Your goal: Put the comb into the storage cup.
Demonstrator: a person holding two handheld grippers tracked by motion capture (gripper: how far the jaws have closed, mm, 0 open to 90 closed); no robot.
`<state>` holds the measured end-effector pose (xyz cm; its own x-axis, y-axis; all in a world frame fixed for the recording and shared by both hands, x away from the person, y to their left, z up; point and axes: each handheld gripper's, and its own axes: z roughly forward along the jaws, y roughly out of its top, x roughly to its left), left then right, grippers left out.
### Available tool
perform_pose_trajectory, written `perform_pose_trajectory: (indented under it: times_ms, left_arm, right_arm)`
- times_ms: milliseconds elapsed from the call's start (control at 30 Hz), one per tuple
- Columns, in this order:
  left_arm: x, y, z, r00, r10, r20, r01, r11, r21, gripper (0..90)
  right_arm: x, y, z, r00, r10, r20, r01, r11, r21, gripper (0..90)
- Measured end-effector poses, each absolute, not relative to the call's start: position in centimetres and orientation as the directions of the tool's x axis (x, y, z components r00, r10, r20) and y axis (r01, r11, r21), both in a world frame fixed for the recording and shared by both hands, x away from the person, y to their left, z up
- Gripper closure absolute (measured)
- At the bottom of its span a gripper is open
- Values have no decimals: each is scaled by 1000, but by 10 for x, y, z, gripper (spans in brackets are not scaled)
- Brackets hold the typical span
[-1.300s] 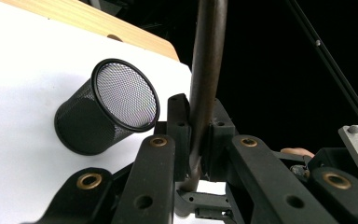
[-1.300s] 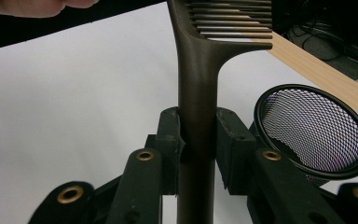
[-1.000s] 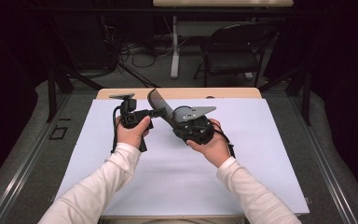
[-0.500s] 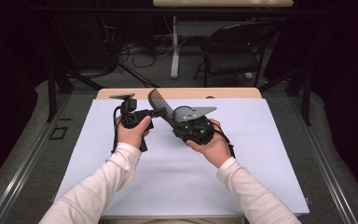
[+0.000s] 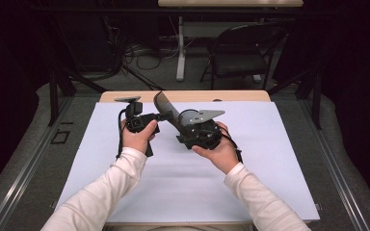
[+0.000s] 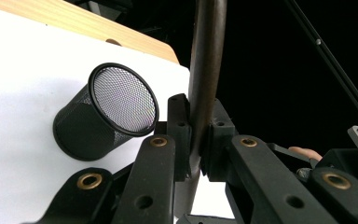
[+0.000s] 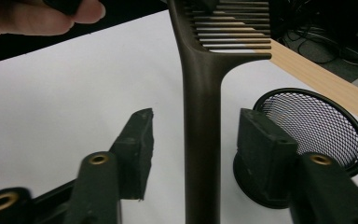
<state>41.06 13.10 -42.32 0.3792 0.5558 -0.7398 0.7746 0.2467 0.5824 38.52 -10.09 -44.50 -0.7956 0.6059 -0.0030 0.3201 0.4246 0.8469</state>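
- Firmly, the left gripper [image 6: 193,154] pinches the dark comb [image 6: 206,79] on its handle, above the white table cover [image 5: 173,178].
- Right gripper [image 7: 193,154]: jaws just opened, straddling the handle without touching (toothed end beyond).
- Mesh cup [image 7: 314,128] stands close by.

A dark brown comb [image 7: 201,93], a black mesh cup [image 6: 103,112], a white table sheet [image 5: 173,173].

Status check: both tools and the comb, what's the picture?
Left tool clamped on comb handle. Right tool just opened, comb between jaws, untouched. Mesh cup on the table beside them, nothing blocking.
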Motion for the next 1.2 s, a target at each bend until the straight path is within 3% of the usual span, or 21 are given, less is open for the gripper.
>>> perform_pose_trajectory:
  times_ms: [467,1200]
  left_arm:
    - [409,132,-421,402,571,-716,753,238,613,840]
    - [405,130,-413,471,627,-620,675,197,711,840]
  right_arm:
    - [382,-99,-445,-762,647,-27,319,412,853,186]
    - [380,-101,-441,-738,675,-11,341,387,857,107]
